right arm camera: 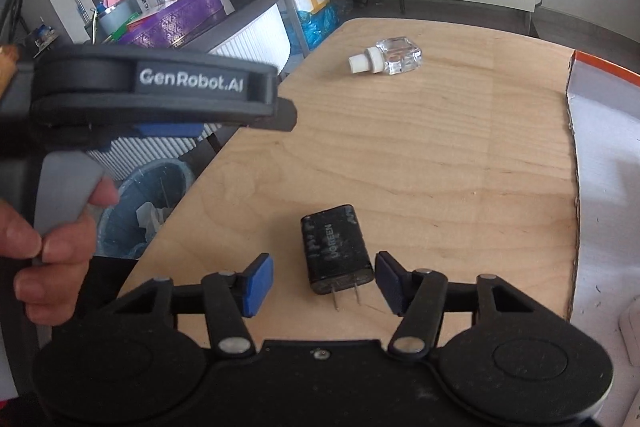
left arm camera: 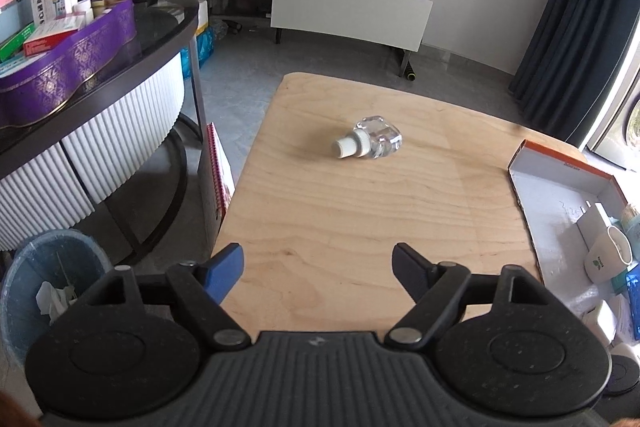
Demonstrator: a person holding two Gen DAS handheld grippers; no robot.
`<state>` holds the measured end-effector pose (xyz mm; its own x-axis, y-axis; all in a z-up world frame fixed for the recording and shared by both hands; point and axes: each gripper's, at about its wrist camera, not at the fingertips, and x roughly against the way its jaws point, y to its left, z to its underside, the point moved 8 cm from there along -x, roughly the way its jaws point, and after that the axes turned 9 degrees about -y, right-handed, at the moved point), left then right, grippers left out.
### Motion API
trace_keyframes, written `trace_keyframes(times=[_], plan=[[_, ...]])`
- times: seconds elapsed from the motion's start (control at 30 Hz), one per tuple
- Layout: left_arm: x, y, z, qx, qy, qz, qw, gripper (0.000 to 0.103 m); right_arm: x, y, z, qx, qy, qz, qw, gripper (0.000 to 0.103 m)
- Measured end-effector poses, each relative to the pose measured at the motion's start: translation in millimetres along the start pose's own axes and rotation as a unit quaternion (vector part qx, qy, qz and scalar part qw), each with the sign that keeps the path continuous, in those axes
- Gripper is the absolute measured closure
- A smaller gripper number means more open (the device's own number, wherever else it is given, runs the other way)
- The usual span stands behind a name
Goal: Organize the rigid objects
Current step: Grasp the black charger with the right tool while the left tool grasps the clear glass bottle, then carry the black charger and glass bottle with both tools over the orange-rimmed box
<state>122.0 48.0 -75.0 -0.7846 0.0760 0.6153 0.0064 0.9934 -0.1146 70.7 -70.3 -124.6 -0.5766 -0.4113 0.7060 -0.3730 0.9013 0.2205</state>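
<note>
While the left gripper [left arm camera: 318, 267] hangs over the near edge of the bench [left arm camera: 360, 207] with its jaws spread wide and nothing between them, a clear glass bottle [left arm camera: 370, 141] with a white cap lies on its side near the middle of the bench, well ahead of the fingers. An orange-rimmed open box [left arm camera: 560, 183] sits along the bench's right edge, holding a white mug [left arm camera: 608, 259].

Seen from the right wrist, the right gripper [right arm camera: 324, 287] is open, its blue pads either side of a black charger [right arm camera: 338, 247] lying flat near the bench's near edge, prongs pointing back toward the gripper; neither pad touches it. The bottle [right arm camera: 390, 59] lies toward the far edge. At left, a hand [right arm camera: 56, 255] holds the left gripper's handle.
</note>
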Motion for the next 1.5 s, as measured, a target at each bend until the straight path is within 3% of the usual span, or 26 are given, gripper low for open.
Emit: trace_keyframes(times=[0.03,0.27,0.4,0.5,0.6,0.73,0.83,0.9,0.97,1.23,1.5], plan=[[-4.7,-0.9,-2.9,-0.004,-0.002,0.005,1.0,0.018,-2.0,-0.5,1.3,0.003,0.002,0.004,1.0,0.058],[-49.5,-16.8,-29.3,-0.063,-0.015,0.048,0.9967,0.012,10.6,-18.3,-0.7,-0.01,-0.022,0.03,0.999,0.058],[-85.7,-35.1,-40.8,-0.136,-0.016,0.087,0.9867,0.01,22.9,-27.1,-2.1,-0.017,-0.03,0.03,0.999,0.058],[-111.8,-42.3,-44.0,-0.191,-0.018,0.093,0.977,0.01,29.4,-32.7,-3.5,-0.027,-0.035,0.029,0.999,0.058],[-132.1,-44.9,-43.4,-0.218,-0.012,0.11,0.9696,0.01,34.3,-38.3,-4.6,-0.033,-0.042,0.029,0.998,0.059],[-149.7,-42.6,-44.8,-0.211,-0.011,0.12,0.9701,0.011,37.1,-41.4,-7.9,-0.037,-0.05,0.034,0.997,0.059],[-153.2,-44.3,-42.5,-0.208,-0.011,0.131,0.9693,0.018,37.4,-41.4,-8.7,-0.038,-0.051,0.033,0.997,0.059],[-150.0,-46.2,-40.4,-0.198,-0.013,0.141,0.9699,0.028,37.8,-42.0,-9.5,-0.039,-0.053,0.036,0.997,0.059],[-142.6,-49.2,-39.3,-0.195,-0.017,0.149,0.9694,0.051,39.4,-43.2,-11.1,-0.039,-0.057,0.039,0.997,0.059],[-108.2,-47.6,-24.0,-0.178,-0.011,0.113,0.9775,0.052,50.8,-52.9,-15.5,-0.048,-0.076,0.066,0.994,0.059],[-45.3,-43.7,-8.7,-0.132,-0.01,0.085,0.9876,0.052,69.6,-61.8,-14.8,-0.065,-0.096,0.078,0.99,0.059]])
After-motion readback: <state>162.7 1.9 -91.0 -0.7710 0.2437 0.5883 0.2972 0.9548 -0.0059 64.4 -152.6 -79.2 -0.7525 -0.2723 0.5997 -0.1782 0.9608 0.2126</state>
